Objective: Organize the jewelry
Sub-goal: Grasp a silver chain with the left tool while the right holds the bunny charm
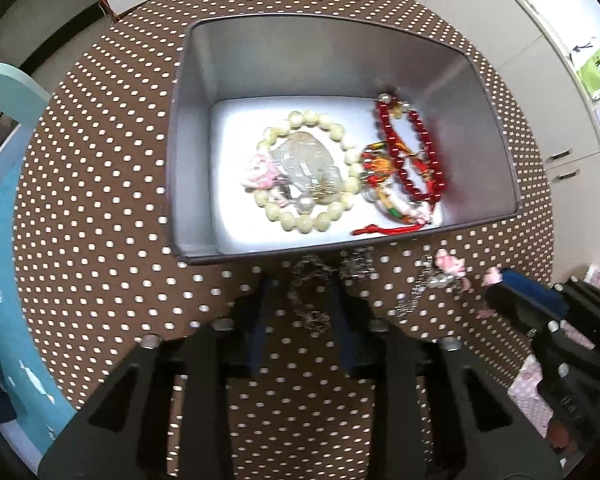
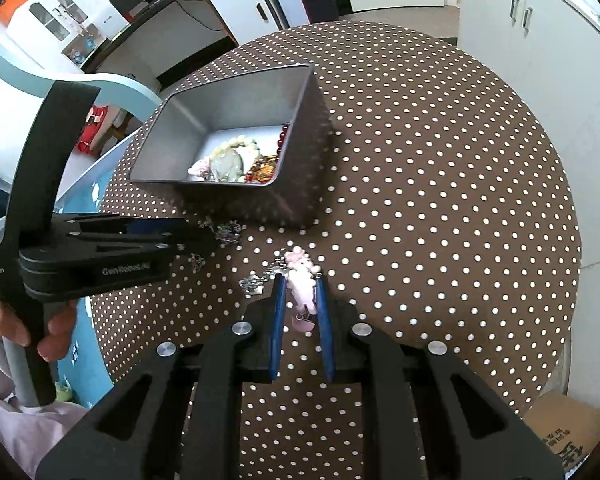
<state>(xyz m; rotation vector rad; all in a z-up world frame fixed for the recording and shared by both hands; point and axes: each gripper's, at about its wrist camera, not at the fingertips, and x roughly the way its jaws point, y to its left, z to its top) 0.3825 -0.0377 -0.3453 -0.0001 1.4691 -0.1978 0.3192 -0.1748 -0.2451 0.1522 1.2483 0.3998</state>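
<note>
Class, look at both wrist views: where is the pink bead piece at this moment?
The pink bead piece lies on the dotted tablecloth in front of the grey box, between the blue fingers of the right gripper, with a silver chain to its left.

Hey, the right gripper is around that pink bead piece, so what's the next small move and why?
Probably close the right gripper on the pink bead piece, then lift. Its fingers straddle the piece on the table, and the box already holding bracelets sits just beyond.
</note>
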